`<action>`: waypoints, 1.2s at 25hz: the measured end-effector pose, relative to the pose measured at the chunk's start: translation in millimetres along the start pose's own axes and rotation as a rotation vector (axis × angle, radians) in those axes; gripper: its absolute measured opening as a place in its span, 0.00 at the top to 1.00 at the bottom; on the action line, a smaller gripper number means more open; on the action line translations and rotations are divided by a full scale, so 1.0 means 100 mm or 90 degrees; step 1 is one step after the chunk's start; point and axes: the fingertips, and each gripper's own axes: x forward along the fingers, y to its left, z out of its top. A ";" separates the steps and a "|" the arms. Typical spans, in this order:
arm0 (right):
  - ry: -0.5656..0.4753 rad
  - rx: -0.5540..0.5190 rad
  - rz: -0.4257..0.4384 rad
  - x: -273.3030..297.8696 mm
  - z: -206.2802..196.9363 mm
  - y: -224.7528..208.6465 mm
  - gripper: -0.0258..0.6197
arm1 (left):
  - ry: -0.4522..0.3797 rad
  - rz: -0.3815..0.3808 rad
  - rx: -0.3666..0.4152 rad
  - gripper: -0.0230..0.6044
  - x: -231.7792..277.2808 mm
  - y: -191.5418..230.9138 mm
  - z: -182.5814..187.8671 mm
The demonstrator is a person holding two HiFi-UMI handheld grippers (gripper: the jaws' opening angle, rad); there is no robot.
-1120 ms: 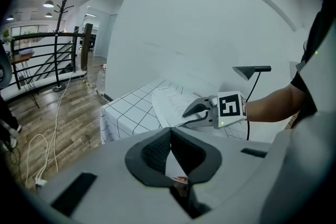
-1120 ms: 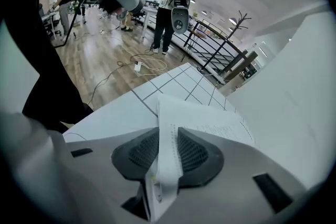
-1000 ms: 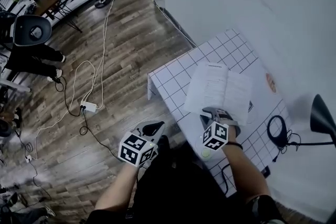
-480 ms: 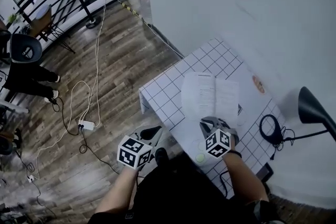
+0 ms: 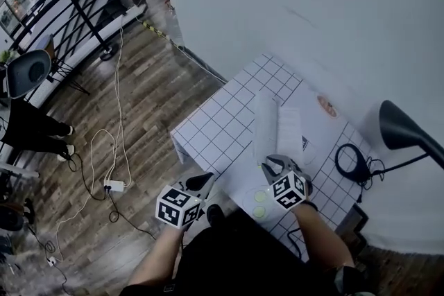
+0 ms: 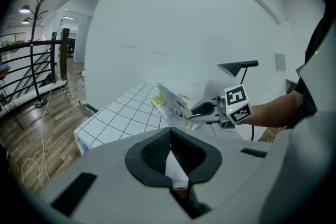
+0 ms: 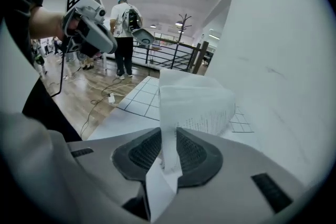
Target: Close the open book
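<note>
The open book point(image 5: 266, 123) lies on the white gridded table point(image 5: 211, 129). Its left half stands up almost on edge, while the right page point(image 5: 291, 129) lies flat. My right gripper point(image 5: 275, 164) is at the book's near edge, shut on the raised pages point(image 7: 195, 105), which run between its pads point(image 7: 191, 153). Its jaws have just been opening a little, with the paper still between them. My left gripper point(image 5: 201, 181) hovers off the table's near left edge over the floor, shut and empty. In its own view, the tips point(image 6: 170, 135) point toward the book point(image 6: 170, 105).
A black desk lamp point(image 5: 401, 129) and a coiled cable point(image 5: 350, 163) are at the table's right. An orange round mark point(image 5: 326, 106) lies beyond the book. A white wall rises close behind the table. On the wooden floor left lie cables and a power strip point(image 5: 114, 186). A person point(image 7: 124, 23) stands far off.
The book's left half has swung up from lying flat to standing almost upright, and my right gripper has risen with it. My left gripper has shifted slightly beside the table.
</note>
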 end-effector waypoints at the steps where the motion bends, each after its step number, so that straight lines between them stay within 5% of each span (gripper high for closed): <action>1: -0.012 0.020 -0.027 -0.02 0.00 -0.09 0.80 | 0.005 -0.002 0.004 0.95 0.01 -0.01 0.00; 4: -0.026 0.112 -0.084 -0.05 -0.09 -0.40 0.66 | 0.020 -0.007 0.010 0.95 0.05 -0.05 -0.01; 7: -0.031 0.182 -0.081 -0.08 -0.22 -0.55 0.66 | 0.030 -0.012 0.011 0.95 0.10 -0.12 -0.02; 21: -0.076 0.174 -0.138 -0.51 -0.38 -0.70 0.72 | 0.054 -0.034 0.063 0.95 0.36 -0.43 0.14; 25: -0.092 0.140 -0.171 -0.83 -0.41 -0.77 0.77 | 0.030 -0.026 0.087 0.95 0.42 -0.49 0.34; 30: -0.152 0.190 -0.201 -1.26 -0.33 -0.86 0.85 | -0.054 0.032 0.087 0.95 0.37 -0.43 0.79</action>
